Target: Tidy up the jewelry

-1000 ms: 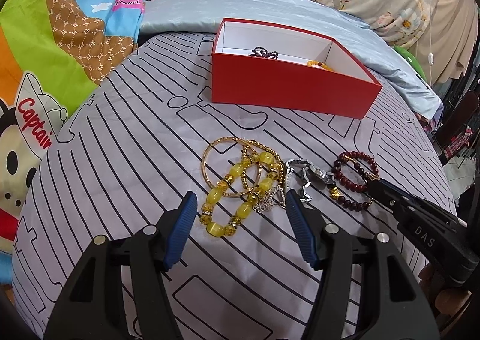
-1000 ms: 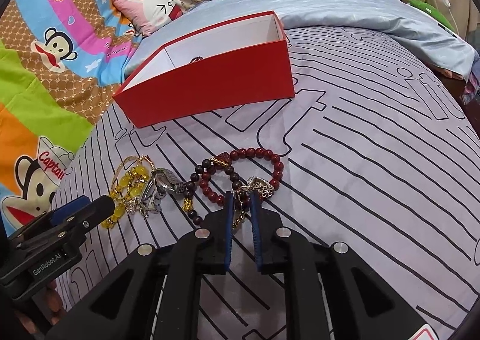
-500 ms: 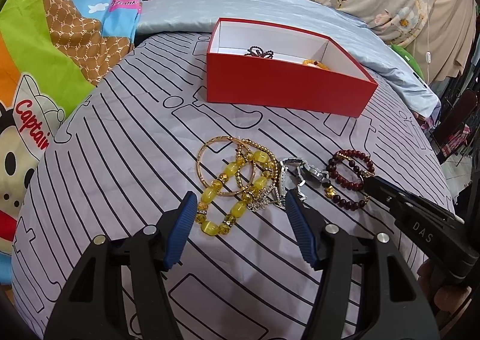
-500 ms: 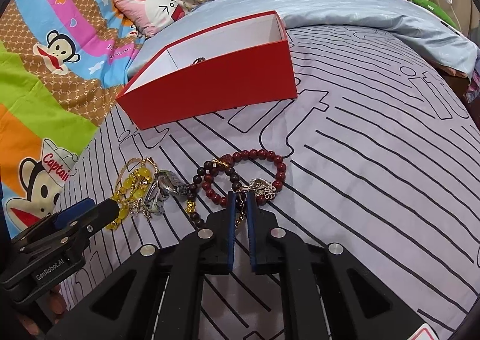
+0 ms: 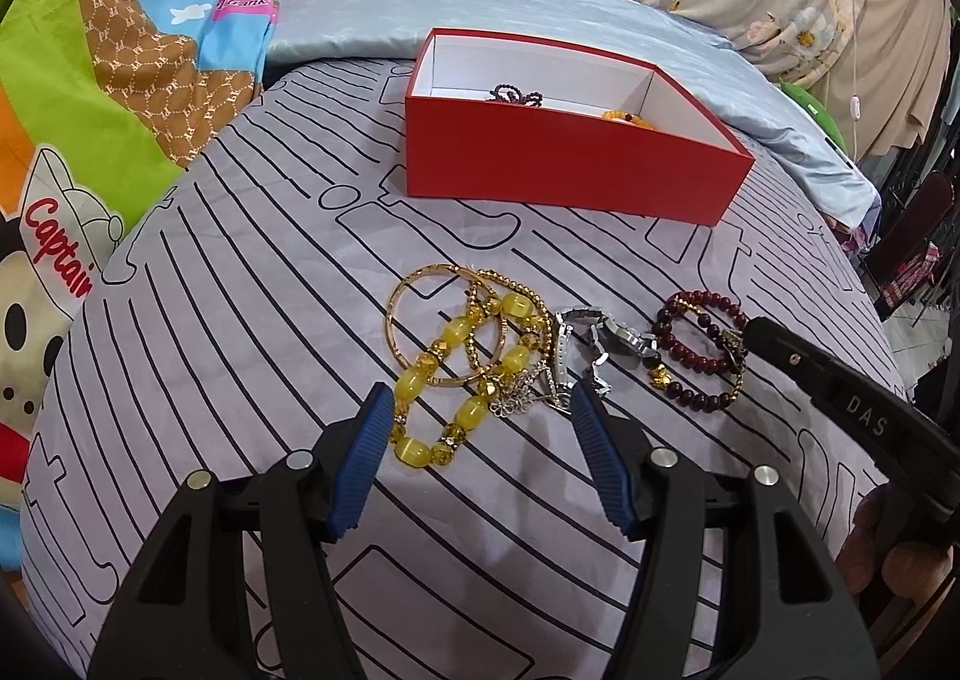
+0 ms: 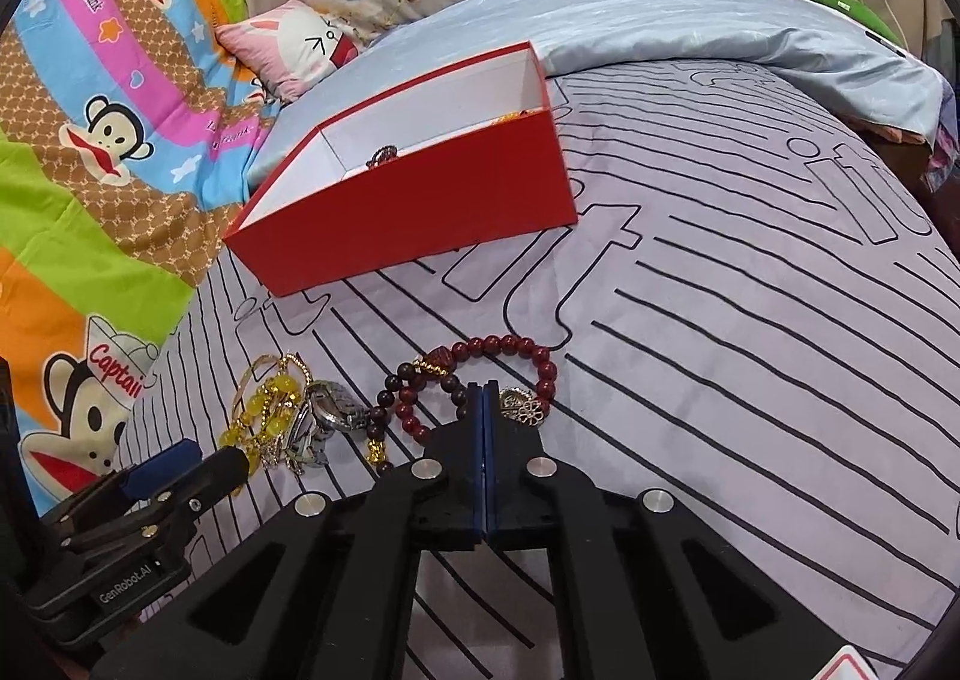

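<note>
A red box [image 5: 576, 170] with white inside stands at the back of the bed; it also shows in the right wrist view [image 6: 414, 206] and holds a dark beaded piece [image 5: 517, 95] and an amber piece [image 5: 627, 117]. On the sheet lie a yellow bead bracelet [image 5: 465, 374], gold bangles [image 5: 420, 320], a silver watch [image 5: 591, 338] and dark red bead bracelets [image 6: 498, 362]. My left gripper [image 5: 477, 410] is open, low over the yellow bracelet's near end. My right gripper [image 6: 483, 398] is shut on the red bead bracelet beside its silver flower charm [image 6: 523, 407].
A light blue quilt [image 5: 510, 2] lies behind the box. A cartoon monkey blanket [image 5: 90, 110] and a pink bunny pillow [image 6: 300, 44] lie at the left. The striped grey sheet [image 6: 750, 350] spreads to the right, ending at the bed's edge.
My right gripper's fingers have closed fully onto the red bead bracelet. My left gripper has drawn back slightly and stays open.
</note>
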Demonstrator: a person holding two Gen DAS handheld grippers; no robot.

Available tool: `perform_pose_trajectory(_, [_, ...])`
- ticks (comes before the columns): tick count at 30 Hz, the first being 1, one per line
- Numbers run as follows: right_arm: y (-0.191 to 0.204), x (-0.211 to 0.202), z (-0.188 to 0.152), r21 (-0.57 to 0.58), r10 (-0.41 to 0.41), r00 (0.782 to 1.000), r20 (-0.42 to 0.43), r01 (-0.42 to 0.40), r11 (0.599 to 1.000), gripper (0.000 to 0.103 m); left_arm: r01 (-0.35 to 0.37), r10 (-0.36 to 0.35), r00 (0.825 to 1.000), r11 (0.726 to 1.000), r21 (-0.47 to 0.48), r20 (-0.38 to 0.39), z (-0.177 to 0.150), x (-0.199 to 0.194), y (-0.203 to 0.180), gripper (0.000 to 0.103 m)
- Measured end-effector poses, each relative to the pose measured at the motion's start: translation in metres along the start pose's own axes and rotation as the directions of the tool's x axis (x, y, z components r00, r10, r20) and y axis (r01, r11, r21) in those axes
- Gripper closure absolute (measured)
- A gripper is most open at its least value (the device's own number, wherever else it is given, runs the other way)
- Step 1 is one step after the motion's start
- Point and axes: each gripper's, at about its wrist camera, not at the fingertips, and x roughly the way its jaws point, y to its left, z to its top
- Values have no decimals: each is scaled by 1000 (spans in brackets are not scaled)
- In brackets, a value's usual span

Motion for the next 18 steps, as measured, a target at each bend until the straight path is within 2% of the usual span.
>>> perform_pose_trajectory(6, [-4,-15,3,11,9,1000,24,-10,1000,103,26,-26,1000,999,21,-6,-4,-1,-8,44])
perform_pose_trajectory(9, [-1,-12,1,-7,16,1000,-15,-16,1000,102,37,-36,999,999,31,-10,-7,-2,-14,44])
perform_pose_trajectory(10, [-1,-11,-1,-10,15,1000,-22,-15,1000,101,38,-38,999,999,34,-13,-8,-2,-15,44])
perform_pose_trajectory(12, [2,-7,-5,-18,8,999,-31,-8,1000,87,39,-39,999,999,38,-15,-9,-2,-17,44])
perform_pose_trajectory(13, [3,-6,-6,-17,12,999,-32,-12,1000,85,38,-38,999,999,39,-15,-9,-2,-18,44])
perform_pose_trajectory(18, [3,3,-9,-16,22,998,-54,-23,1000,85,37,-36,999,999,36,-15,-9,-1,-19,44])
